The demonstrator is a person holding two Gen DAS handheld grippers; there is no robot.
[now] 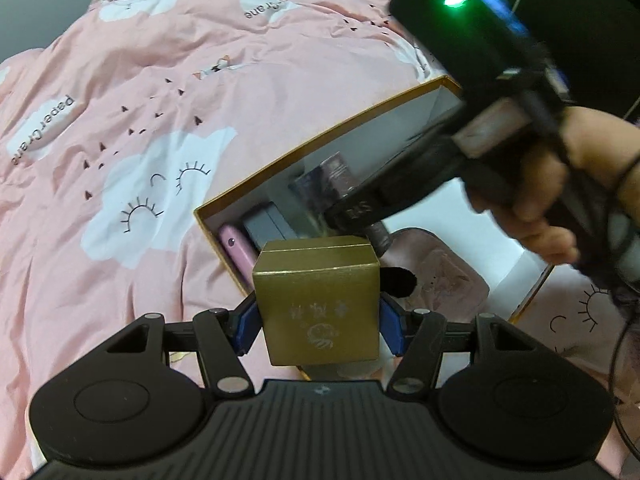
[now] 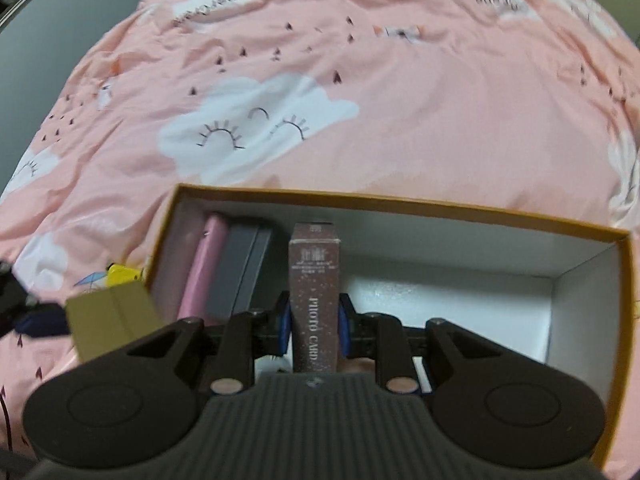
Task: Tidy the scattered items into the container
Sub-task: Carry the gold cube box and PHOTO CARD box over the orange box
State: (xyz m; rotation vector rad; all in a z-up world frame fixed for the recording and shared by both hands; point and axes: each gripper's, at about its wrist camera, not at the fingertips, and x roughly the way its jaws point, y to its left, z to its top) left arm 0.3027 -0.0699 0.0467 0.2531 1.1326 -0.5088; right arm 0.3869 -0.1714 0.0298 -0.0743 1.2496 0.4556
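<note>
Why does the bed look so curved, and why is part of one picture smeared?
Both wrist views use fisheye lenses, which bend the pink cloud-print duvet and darken the corners. In the left wrist view the right tongs and hand are motion-blurred, with a glaring green light; the gold box is sharp. In the right wrist view the brown photo card box reads clearly; edges soften.

Container [image 2: 400, 205] on bedspread [image 2: 400, 100]; phone [image 2: 200, 272], probably case [image 2: 240, 268], inside left.
</note>
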